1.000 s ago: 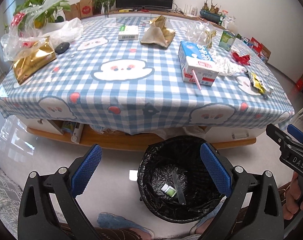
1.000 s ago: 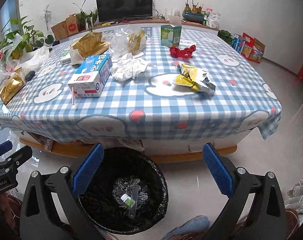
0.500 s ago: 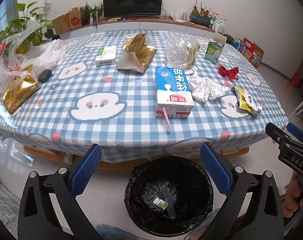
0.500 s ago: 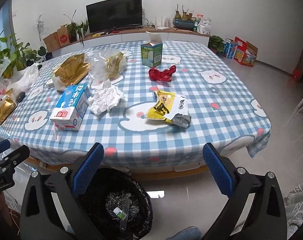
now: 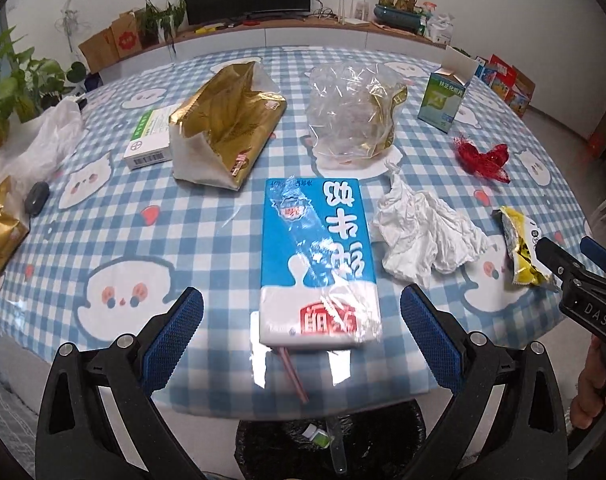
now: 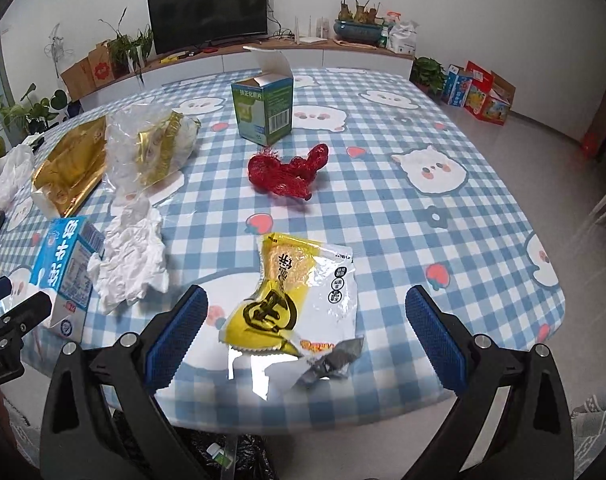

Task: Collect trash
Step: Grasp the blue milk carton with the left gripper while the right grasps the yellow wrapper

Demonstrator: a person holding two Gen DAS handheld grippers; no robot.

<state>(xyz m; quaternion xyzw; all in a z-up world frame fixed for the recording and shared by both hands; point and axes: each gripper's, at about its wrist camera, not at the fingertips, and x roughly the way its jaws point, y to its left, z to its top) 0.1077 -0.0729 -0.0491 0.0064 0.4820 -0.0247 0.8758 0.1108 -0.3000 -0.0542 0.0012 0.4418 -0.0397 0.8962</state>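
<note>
Both claws have risen from the bin (image 5: 331,448) to the desk (image 5: 207,240), and you are hovering spread: left claw (image 5: 301,320) over the milk carton (image 5: 319,260), right claw (image 6: 307,320) over the yellow wrapper (image 6: 295,300), each needing lowering, then closing.

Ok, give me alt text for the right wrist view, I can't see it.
The open right gripper hovers over a yellow snack wrapper near the table edge. Beyond lie red netting, a green box, crumpled tissue and a milk carton; the bin sits below.
</note>
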